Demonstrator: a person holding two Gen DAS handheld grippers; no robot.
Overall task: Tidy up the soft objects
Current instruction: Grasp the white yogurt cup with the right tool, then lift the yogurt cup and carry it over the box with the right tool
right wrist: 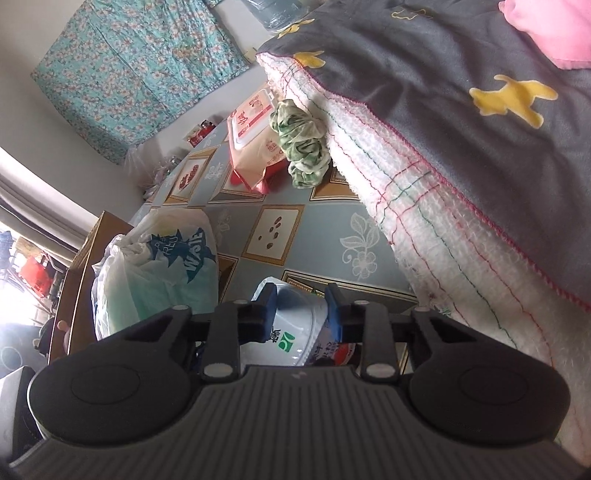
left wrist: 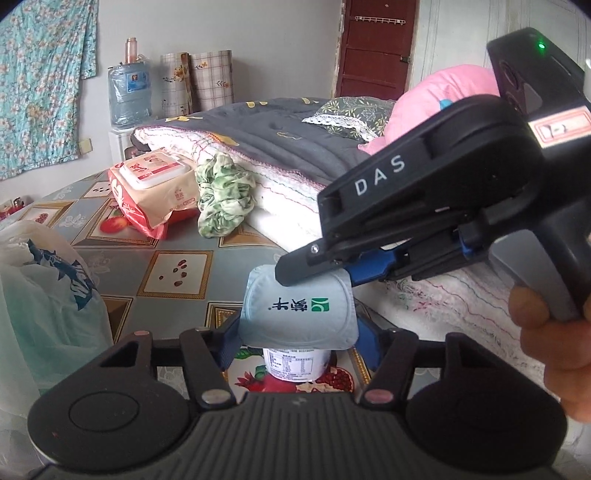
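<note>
Pale grey walls (left wrist: 258, 29) enclose the room. A turquoise floral cloth (left wrist: 40, 85) hangs on the wall at the left, and a dark red wooden door (left wrist: 376, 48) with a white hook rail (left wrist: 378, 19) near its top stands at the back. Beside the wall a blue water jug (left wrist: 129, 94) sits next to two patterned rolls (left wrist: 197, 83). The surface (left wrist: 177, 273) wears a grey-blue oilcloth printed with framed fruit squares. In the right wrist view, strong daylight pours through a window (right wrist: 14, 266) at the left, next to a brown wooden cabinet (right wrist: 85, 273).
</note>
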